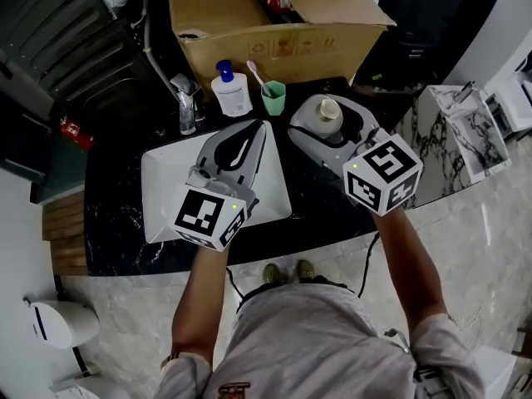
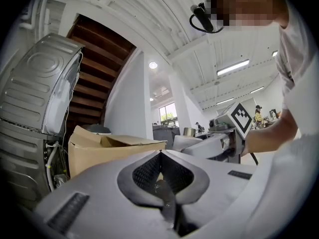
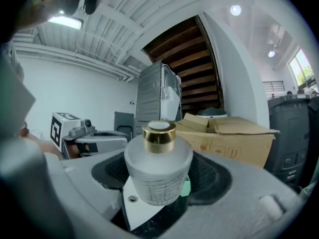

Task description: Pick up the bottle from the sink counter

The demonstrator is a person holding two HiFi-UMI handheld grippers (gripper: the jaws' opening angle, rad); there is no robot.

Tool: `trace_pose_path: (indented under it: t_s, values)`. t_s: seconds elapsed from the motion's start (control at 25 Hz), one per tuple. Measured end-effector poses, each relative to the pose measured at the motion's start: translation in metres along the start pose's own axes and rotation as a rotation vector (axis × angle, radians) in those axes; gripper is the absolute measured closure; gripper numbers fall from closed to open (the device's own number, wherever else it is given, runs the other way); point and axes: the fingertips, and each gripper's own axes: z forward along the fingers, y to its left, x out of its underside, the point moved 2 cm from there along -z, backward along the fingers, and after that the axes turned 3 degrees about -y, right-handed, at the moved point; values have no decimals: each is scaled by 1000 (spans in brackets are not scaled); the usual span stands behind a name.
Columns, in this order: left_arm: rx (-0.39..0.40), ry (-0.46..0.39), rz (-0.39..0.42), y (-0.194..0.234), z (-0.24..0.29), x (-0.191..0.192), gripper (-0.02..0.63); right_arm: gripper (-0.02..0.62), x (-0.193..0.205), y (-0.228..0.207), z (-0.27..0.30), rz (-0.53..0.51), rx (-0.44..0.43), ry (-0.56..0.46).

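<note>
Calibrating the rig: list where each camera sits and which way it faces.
Head view: on the person's head, looking steeply down at sink and counter; both arms, left hand-held gripper and right hand-held gripper show.
Left gripper view: on that hand-held gripper, looking along its shut jaws toward the cardboard box; the right arm shows.
Right gripper view: on that hand-held gripper, looking along its jaws at the bottle between them.
Shared: the bottle, in head and right gripper views.
</note>
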Motion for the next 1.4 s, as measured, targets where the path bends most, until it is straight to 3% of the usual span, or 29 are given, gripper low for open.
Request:
trace_pose_path:
  t_s: [1.4]
  values:
    - [-1,-6,-19,-5,-7,2,606,264,-1,7,-9,-26,18,-22]
